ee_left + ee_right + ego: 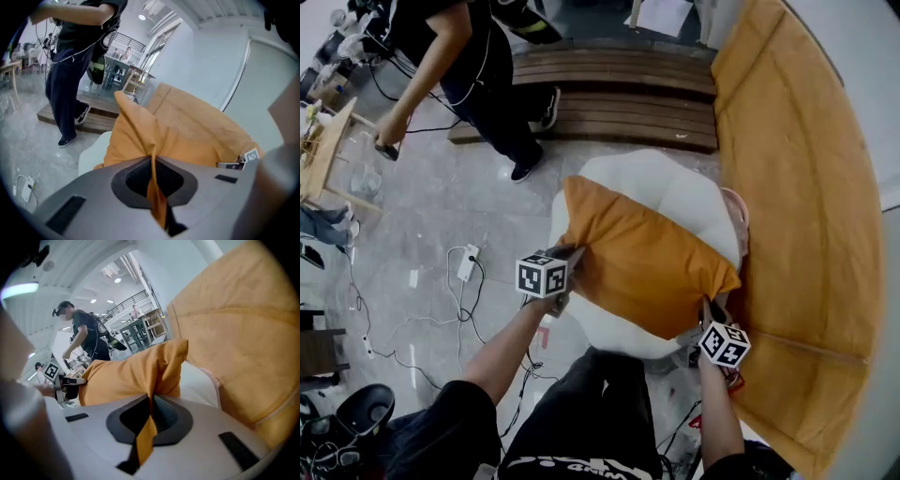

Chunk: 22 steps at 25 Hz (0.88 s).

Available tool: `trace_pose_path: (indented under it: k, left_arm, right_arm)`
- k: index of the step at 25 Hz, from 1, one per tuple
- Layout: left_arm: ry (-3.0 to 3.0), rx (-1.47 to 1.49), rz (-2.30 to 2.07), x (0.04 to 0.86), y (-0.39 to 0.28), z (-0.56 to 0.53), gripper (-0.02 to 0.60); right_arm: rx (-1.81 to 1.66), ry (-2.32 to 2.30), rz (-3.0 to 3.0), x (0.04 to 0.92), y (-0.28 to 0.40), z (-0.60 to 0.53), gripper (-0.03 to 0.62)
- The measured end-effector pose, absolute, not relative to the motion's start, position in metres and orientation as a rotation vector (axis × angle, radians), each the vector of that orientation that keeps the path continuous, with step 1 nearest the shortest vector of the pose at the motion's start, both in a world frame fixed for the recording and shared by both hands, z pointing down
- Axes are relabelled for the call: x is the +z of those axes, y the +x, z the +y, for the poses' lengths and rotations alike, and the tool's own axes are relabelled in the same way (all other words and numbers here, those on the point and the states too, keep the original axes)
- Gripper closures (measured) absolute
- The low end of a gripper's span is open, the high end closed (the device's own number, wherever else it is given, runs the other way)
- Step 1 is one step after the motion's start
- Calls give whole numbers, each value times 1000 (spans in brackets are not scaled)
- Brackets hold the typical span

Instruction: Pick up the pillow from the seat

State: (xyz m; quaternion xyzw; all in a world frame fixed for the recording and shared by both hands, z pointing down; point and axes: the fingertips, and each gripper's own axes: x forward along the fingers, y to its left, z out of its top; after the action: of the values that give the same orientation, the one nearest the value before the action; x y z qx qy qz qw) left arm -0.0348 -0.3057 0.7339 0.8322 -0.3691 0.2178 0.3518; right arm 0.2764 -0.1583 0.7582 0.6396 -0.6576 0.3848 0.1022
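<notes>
An orange pillow [642, 253] hangs stretched between my two grippers above a white seat [675, 192]. My left gripper [572, 255] is shut on the pillow's left corner; in the left gripper view the orange fabric [152, 183] is pinched between the closed jaws of the gripper [153, 161]. My right gripper [710, 309] is shut on the right corner, and the right gripper view shows a fold of the pillow [136, 373] running down between the closed jaws of the gripper [151, 401].
A curved wooden wall [806, 187] rises right of the seat. A slatted wooden platform [619, 103] lies beyond it. A person in dark clothes [469, 66] stands at the far left. Cables and a power strip [467, 264] lie on the grey floor.
</notes>
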Motion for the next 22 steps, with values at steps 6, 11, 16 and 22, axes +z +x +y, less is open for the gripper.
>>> trace_pose_path:
  k: [6,11,16,22]
  left_arm:
    - [2171,465,-1014,627,-69,-238,568]
    - [2206,371,-1086,560,-92,-183,568]
    - [2239,346,-1129,515,-119,-140,568]
    - [2333,300,-1200,473,-160,-109,568]
  right_arm:
    - [1022,1845,-2041,646,255,-119,566]
    - [936,1817,-2143,576,243,-97,566]
    - [895,1790,-2204,528,220,-76,566]
    - [773,1768,-2326,480,181,-71,566]
